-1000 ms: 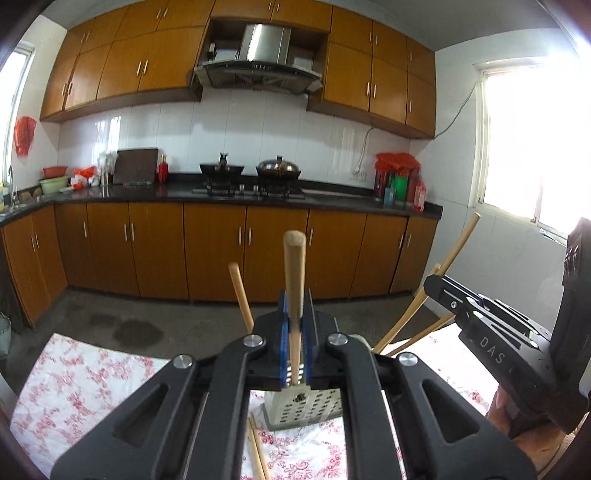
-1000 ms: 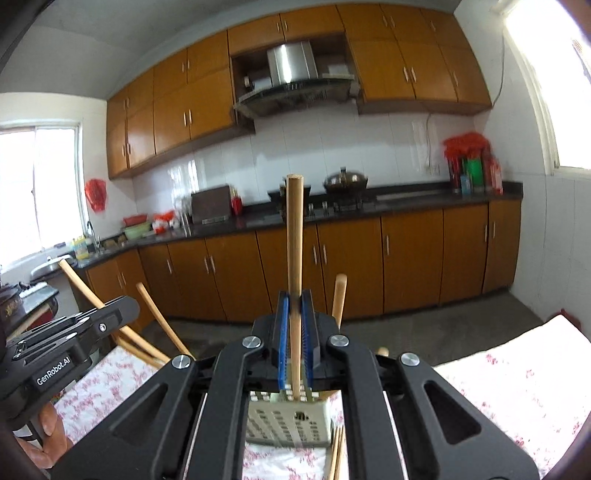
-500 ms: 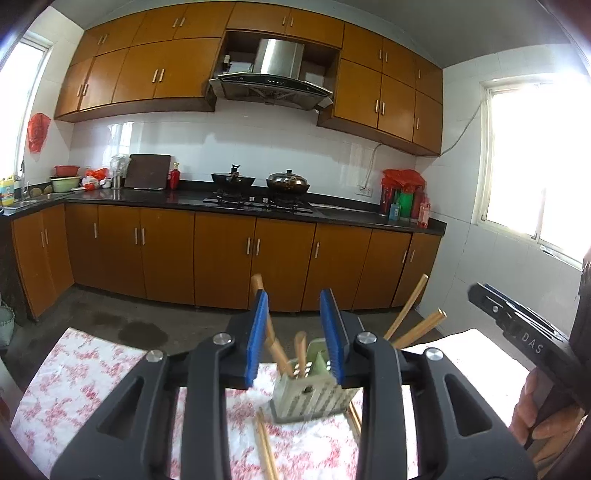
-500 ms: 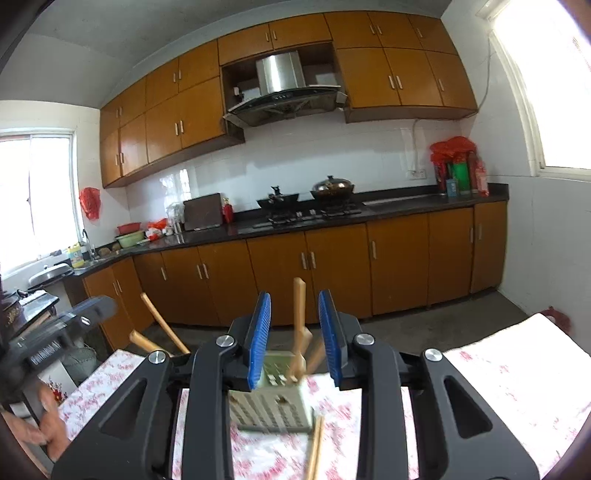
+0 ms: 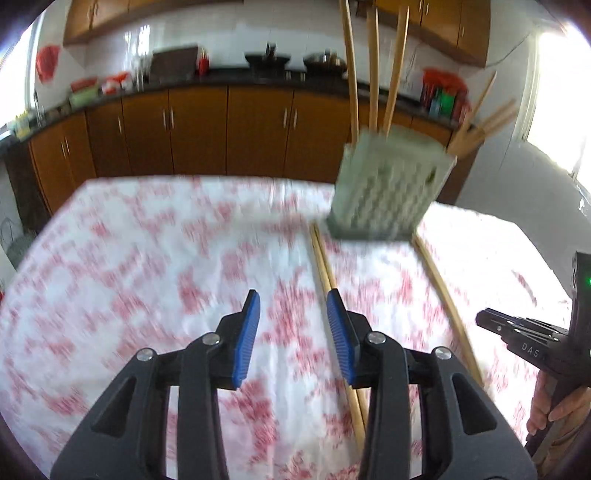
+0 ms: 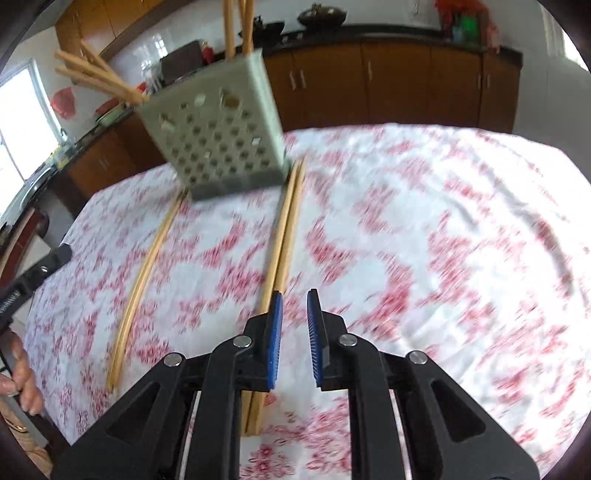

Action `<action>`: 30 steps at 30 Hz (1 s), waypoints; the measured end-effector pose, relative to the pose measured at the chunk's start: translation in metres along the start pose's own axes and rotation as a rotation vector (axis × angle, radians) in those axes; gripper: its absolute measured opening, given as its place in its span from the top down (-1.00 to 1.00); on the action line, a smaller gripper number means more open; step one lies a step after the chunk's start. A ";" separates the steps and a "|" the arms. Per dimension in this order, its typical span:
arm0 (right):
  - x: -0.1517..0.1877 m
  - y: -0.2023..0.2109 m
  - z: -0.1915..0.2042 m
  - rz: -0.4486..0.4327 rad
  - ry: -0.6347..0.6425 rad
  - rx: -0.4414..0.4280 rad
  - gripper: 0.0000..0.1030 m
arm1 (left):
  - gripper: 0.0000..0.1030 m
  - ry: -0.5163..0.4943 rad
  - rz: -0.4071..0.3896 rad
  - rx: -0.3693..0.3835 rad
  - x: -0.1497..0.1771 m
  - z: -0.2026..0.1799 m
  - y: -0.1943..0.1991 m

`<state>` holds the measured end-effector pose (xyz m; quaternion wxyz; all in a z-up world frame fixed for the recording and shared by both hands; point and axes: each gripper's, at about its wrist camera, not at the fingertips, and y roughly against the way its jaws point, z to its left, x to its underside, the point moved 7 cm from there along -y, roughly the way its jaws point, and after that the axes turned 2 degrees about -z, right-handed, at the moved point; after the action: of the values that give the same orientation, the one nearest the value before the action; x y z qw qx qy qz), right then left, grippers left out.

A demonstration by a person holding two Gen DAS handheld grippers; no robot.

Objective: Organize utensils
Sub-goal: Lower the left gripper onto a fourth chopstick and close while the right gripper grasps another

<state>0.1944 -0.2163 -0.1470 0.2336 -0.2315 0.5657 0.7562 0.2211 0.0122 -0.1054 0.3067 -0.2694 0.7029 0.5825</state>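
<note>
Floral tablecloth (image 5: 147, 258) (red on white) fronts brown kitchen cabinets (image 5: 195, 129).

Motion blur smeared the floral cloth (image 5: 155, 258) and the perforated holder (image 5: 388, 192). The upright chopsticks (image 6: 236, 26) ran past the top edge. The nearer pair (image 6: 284, 236) vanished beneath the right gripper (image 6: 294, 308).

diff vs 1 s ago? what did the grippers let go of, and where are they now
Both the left gripper and right gripper released their chopsticks into the perforated holder, then dropped low, open and empty, over the chopsticks on the tablecloth. Unchanged: the holder stands upright on the floral tablecloth.
</note>
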 end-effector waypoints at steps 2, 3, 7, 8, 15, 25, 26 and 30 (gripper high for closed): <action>0.002 -0.005 0.005 0.015 0.007 0.001 0.71 | 0.28 -0.001 0.022 0.012 0.015 -0.002 -0.005; 0.001 -0.008 0.008 0.014 0.012 -0.001 0.71 | 0.28 -0.004 0.032 0.017 0.018 -0.005 -0.007; 0.003 -0.010 0.005 0.023 0.032 0.031 0.74 | 0.33 -0.019 0.063 0.031 0.029 -0.016 -0.015; 0.004 -0.010 0.003 0.017 0.035 0.038 0.80 | 0.36 -0.021 0.070 0.034 0.030 -0.018 -0.017; 0.001 -0.009 -0.022 -0.021 0.003 0.158 0.85 | 0.53 -0.042 0.113 0.046 0.041 -0.030 -0.028; 0.004 -0.008 -0.026 -0.029 0.023 0.161 0.85 | 0.64 -0.101 0.147 0.023 0.051 -0.040 -0.038; 0.005 -0.006 -0.025 -0.031 0.030 0.165 0.85 | 0.65 -0.107 0.145 0.015 0.051 -0.040 -0.038; 0.010 -0.003 -0.019 -0.037 0.060 0.155 0.84 | 0.82 -0.116 0.145 -0.022 0.049 -0.038 -0.041</action>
<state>0.1903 -0.2334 -0.1602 0.2477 -0.2458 0.6249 0.6984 0.2139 -0.0330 -0.1636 0.3008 -0.1868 0.6951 0.6257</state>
